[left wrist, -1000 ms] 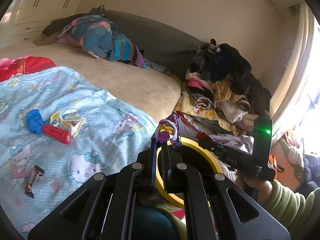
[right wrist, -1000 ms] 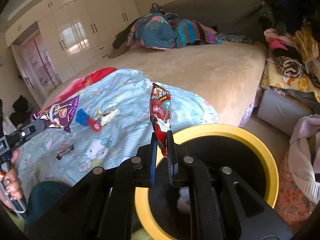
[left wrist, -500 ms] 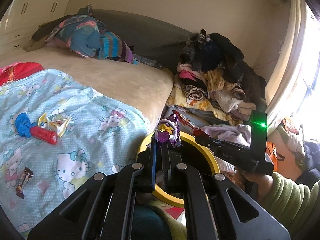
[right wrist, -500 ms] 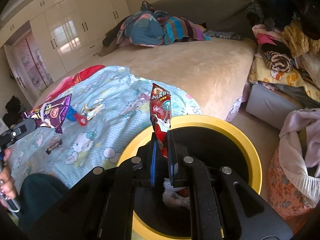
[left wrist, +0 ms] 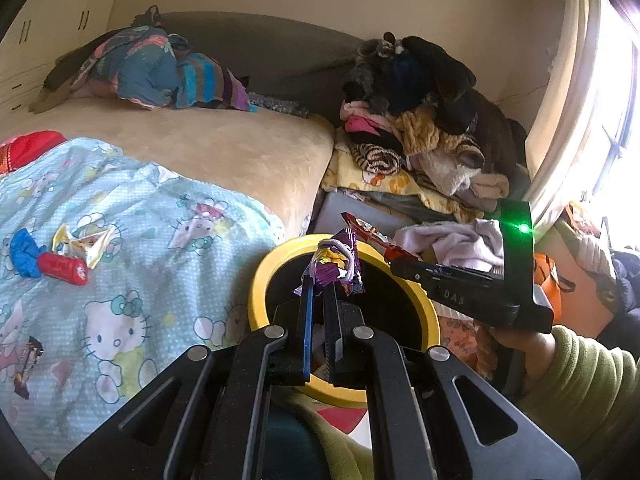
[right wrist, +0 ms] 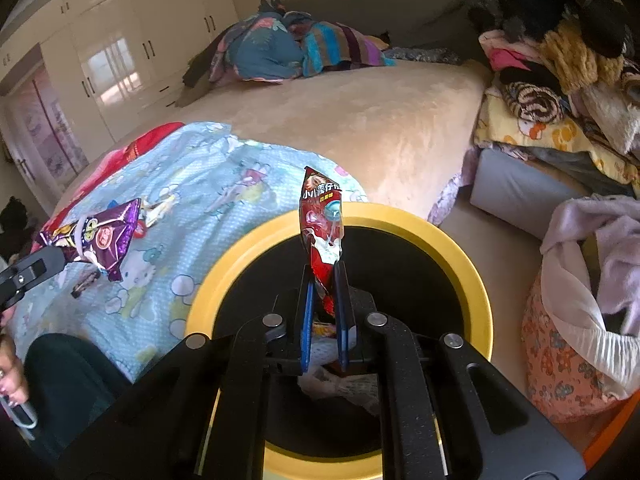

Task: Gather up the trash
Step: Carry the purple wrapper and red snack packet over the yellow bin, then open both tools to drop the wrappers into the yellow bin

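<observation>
My left gripper [left wrist: 319,280] is shut on a purple snack wrapper [left wrist: 336,266] and holds it over the yellow-rimmed black trash bin [left wrist: 264,276]. My right gripper [right wrist: 323,276] is shut on a red snack wrapper [right wrist: 321,220], upright above the same bin [right wrist: 472,280], which holds some trash at the bottom. The purple wrapper also shows in the right wrist view [right wrist: 100,236] at the left. On the Hello Kitty blanket [left wrist: 140,280] lie a red and blue wrapper [left wrist: 48,262], a gold wrapper [left wrist: 86,242] and a small dark candy wrapper [left wrist: 26,366].
The bin stands on the floor beside the beige bed [left wrist: 224,144]. A heap of clothes [left wrist: 424,128] rises behind it on a grey box [right wrist: 516,192]. A floral bag with cloth [right wrist: 568,344] stands to the right. White wardrobes [right wrist: 120,52] line the far wall.
Both grippers have moved with their wrappers from beside the blanket to over the bin, which now sits more fully under them. Both stay shut.
</observation>
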